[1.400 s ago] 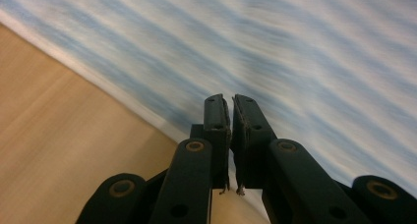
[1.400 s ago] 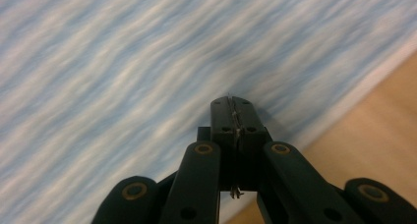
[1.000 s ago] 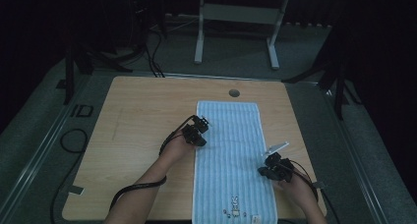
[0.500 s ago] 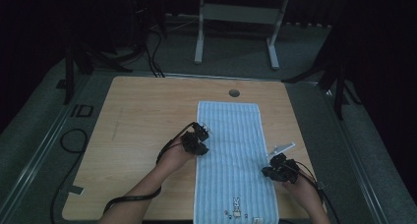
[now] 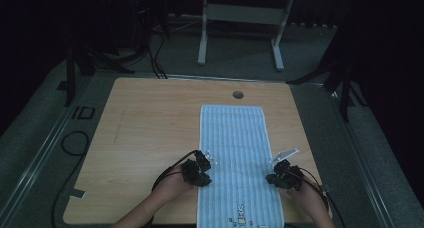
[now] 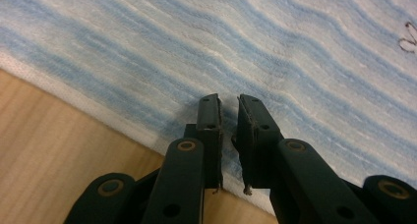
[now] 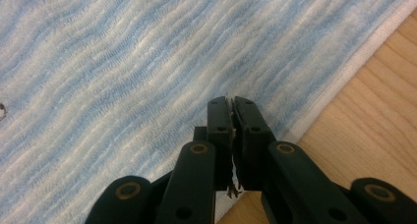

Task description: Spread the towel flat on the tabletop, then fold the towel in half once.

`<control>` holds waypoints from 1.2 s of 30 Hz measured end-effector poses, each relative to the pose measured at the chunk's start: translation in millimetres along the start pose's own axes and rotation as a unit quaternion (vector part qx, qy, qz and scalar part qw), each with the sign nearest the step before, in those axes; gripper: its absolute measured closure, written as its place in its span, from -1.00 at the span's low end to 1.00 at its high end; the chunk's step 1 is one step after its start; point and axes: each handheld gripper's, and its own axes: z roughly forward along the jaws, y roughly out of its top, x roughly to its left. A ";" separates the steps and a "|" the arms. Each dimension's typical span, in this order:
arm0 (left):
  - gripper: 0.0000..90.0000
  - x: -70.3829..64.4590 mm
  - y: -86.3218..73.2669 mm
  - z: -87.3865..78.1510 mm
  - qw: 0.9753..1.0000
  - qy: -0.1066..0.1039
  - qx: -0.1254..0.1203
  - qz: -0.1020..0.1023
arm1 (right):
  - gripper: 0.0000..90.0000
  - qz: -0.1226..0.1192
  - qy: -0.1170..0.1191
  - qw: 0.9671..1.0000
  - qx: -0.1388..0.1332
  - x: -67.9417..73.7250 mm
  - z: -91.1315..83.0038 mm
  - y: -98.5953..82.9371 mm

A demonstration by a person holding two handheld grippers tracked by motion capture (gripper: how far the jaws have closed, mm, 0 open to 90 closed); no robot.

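A long blue-and-white striped terry towel lies flat on the pale wooden desk, running lengthwise from the near edge toward a small round grommet hole at the far side. A little printed figure sits near the towel's near end.

The left claw rests at the towel's left edge, about midway along the near half. In the left gripper view, the left claw has its jaws slightly spread, a narrow gap between them, tips over the towel's white hem with no cloth between them.

The right claw sits at the towel's right edge, level with the left one. In the right gripper view, the right claw has its jaws pressed together, a thin sliver of the towel's edge pinched between them.
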 end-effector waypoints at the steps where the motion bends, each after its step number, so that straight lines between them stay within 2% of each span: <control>1: 0.72 0.7 0.0 -1.9 1.000 0.002 -0.003 -0.003 | 0.88 -0.001 0.000 1.000 -0.001 0.2 -0.5 0.4; 4: 0.46 7.1 0.6 -9.7 1.000 0.008 -0.016 -0.014 | 0.79 0.001 -0.005 1.000 -0.010 -1.2 -5.2 3.4; 7: 0.35 19.7 0.9 -18.3 0.999 0.016 -0.016 -0.028 | 0.71 0.003 -0.013 1.000 -0.013 -7.4 -9.5 8.6; 8: 0.32 24.9 0.6 -20.8 0.999 0.025 -0.017 -0.034 | 0.66 0.002 -0.015 1.000 -0.014 -9.6 -10.2 10.3; 9: 0.32 30.5 0.0 -23.0 0.999 0.028 -0.016 -0.038 | 0.61 0.005 -0.018 1.000 -0.017 -13.2 -11.4 13.2; 10: 0.32 30.5 0.0 -23.0 0.999 0.028 -0.016 -0.038 | 0.61 0.005 -0.018 1.000 -0.017 -13.2 -11.4 13.2; 11: 0.31 34.6 -0.4 -24.3 0.998 0.032 -0.019 -0.043 | 0.46 0.011 -0.019 1.000 -0.017 -20.6 -12.3 18.9; 12: 0.31 38.3 -0.7 -25.5 0.998 0.037 -0.021 -0.047 | 0.46 0.011 -0.019 1.000 -0.017 -20.6 -12.3 18.9; 13: 0.27 41.6 -0.9 -26.1 0.998 0.041 -0.022 -0.051 | 0.38 0.018 -0.025 0.999 -0.019 -27.3 -12.3 24.5; 15: 0.25 44.1 -1.0 -26.6 0.998 0.040 -0.022 -0.053 | 0.38 0.018 -0.025 0.999 -0.019 -27.3 -12.3 24.5; 16: 0.25 50.9 -0.4 -27.5 0.996 0.047 -0.027 -0.065 | 0.31 0.019 -0.026 0.999 -0.020 -29.7 -12.1 26.7; 17: 0.20 53.3 -0.1 -27.5 0.996 0.045 -0.029 -0.070 | 0.21 0.023 -0.034 0.999 -0.020 -36.8 -10.8 34.1; 18: 0.20 58.3 0.6 -27.2 0.996 0.051 -0.017 -0.072 | 0.14 0.028 -0.032 0.999 -0.017 -42.6 -8.0 40.0; 21: 0.20 63.3 1.0 -26.0 0.995 0.060 -0.010 -0.080 | 0.12 0.031 -0.035 0.999 -0.011 -48.5 -3.8 45.5; 23: 0.20 69.1 0.7 -25.1 0.995 0.055 -0.009 -0.087 | 0.09 0.041 -0.036 0.999 -0.006 -53.9 0.2 50.4; 24: 0.20 71.8 0.7 -25.1 0.994 0.058 -0.010 -0.090 | 0.02 0.040 -0.036 0.999 0.007 -57.9 4.9 54.7; 26: 0.13 82.4 2.9 -23.3 0.993 0.059 -0.011 -0.102 | 0.02 0.042 -0.041 0.998 0.015 -62.4 8.8 59.9; 27: 0.13 82.4 2.9 -23.3 0.993 0.059 -0.011 -0.102 | 0.02 0.042 -0.041 0.998 0.015 -62.4 8.8 59.9; 28: 0.13 88.9 5.4 -22.5 0.991 0.068 -0.013 -0.110 | 0.02 0.050 -0.045 0.998 0.014 -67.8 11.0 66.1; 29: 0.13 88.9 5.4 -22.5 0.991 0.068 -0.013 -0.110 | 0.02 0.050 -0.045 0.998 0.014 -67.8 11.0 66.1; 30: 0.13 98.1 9.5 -22.1 0.989 0.075 -0.017 -0.126 | 0.01 0.060 -0.050 0.997 0.013 -74.5 11.6 73.5; 31: 0.07 98.1 9.5 -22.1 0.989 0.075 -0.017 -0.126 | 0.01 0.060 -0.050 0.997 0.013 -74.5 11.6 73.5; 34: 0.04 114.5 21.1 -20.1 0.984 0.090 -0.027 -0.150 | 0.03 0.078 -0.061 0.995 -0.001 -89.3 9.6 91.3; 36: 0.04 114.5 21.1 -20.1 0.984 0.090 -0.027 -0.150 | 0.03 0.080 -0.068 0.994 0.000 -92.7 10.0 95.8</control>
